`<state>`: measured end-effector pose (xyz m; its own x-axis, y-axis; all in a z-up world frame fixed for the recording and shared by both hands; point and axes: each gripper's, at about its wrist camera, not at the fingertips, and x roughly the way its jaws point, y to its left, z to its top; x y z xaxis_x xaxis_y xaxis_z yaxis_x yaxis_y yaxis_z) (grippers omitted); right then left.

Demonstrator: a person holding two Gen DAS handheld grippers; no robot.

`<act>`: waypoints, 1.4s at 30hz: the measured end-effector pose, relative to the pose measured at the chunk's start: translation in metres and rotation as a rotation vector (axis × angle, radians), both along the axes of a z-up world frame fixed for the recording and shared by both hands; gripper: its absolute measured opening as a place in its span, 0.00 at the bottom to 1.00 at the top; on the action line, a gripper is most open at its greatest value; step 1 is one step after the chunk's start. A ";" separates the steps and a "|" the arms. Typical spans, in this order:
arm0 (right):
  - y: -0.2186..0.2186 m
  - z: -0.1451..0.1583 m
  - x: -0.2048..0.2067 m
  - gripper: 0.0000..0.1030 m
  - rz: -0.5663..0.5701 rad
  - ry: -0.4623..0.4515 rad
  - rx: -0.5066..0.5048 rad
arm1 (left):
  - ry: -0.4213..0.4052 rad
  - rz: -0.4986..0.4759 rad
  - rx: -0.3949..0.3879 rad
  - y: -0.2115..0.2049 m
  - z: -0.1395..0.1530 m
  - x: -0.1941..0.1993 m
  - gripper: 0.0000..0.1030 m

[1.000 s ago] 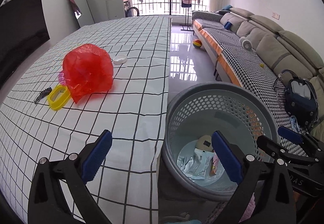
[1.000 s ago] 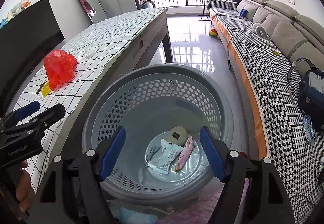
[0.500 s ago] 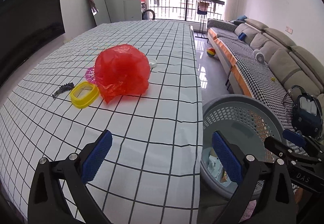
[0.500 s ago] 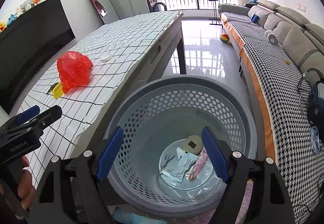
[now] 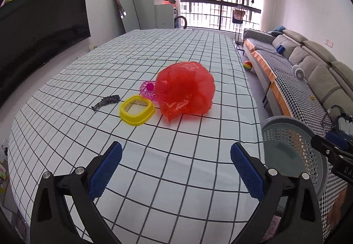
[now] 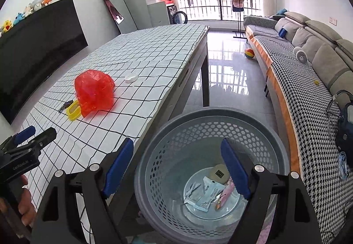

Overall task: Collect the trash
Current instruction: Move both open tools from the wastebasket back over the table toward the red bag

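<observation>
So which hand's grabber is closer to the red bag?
Left. The left gripper is over the table, pointing at the red bag with open fingers. The right gripper hangs off to the side, over the grey basket beside the table.

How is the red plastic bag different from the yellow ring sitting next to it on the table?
The red plastic bag is crumpled, puffed up and translucent; the yellow ring is a rigid, opaque frame lying flat. The bag stands much taller and wider than the ring. The ring is open through its middle, showing the checked tablecloth; the bag is a closed lump. Both rest on the cloth, untouched by either gripper.
</observation>
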<state>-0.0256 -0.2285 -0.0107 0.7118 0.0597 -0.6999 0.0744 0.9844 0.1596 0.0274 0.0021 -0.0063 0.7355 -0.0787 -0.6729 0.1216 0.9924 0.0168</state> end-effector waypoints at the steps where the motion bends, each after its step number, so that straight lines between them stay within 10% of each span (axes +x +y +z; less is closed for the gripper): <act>1: 0.004 0.001 0.002 0.76 0.012 0.002 -0.001 | 0.003 0.013 0.003 0.005 0.000 0.001 0.94; 42: 0.176 0.055 0.195 0.76 0.280 0.003 -0.082 | 0.049 0.182 -0.028 0.117 -0.014 0.051 0.94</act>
<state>0.1695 -0.0523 0.0441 0.6736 0.1970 -0.7124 -0.2022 0.9762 0.0787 0.0787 0.1186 -0.0198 0.7057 0.0335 -0.7077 -0.0600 0.9981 -0.0126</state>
